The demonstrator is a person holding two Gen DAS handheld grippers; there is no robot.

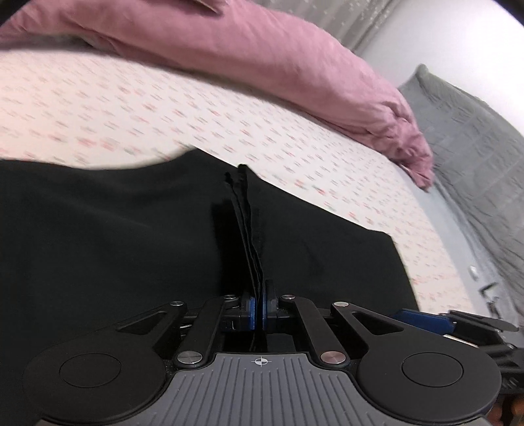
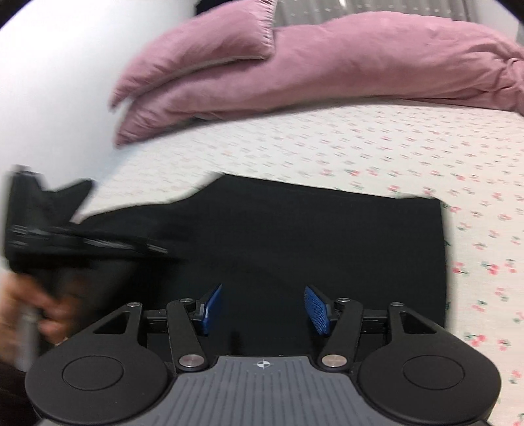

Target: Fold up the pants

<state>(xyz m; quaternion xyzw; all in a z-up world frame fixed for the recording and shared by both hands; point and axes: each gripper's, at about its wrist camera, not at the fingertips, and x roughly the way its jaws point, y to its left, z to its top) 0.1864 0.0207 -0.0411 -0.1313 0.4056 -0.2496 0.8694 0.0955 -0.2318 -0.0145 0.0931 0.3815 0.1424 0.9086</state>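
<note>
Two risks stand out: the thin pinch of black pants (image 1: 131,236) on the bed (image 1: 98,108) may slip from the left hand-held gripper (image 1: 258,308), clamped on several bunched layers, and lifting alone would skew the fold, since the right hand-held gripper (image 2: 262,309) hovers apart, holding nothing

The location was a bedroom in a home. A bed carried a white fitted sheet (image 2: 376,144) printed with small pink flowers. A pink pillow (image 2: 209,55) lay on a bunched pink duvet (image 2: 360,65) at the far side of the mattress. A grey quilted blanket (image 1: 471,131) lay just beside the bed. A plain white wall (image 2: 59,82) bordered the bed. Pale curtain fabric (image 1: 330,23) hung behind the bedding.
</note>
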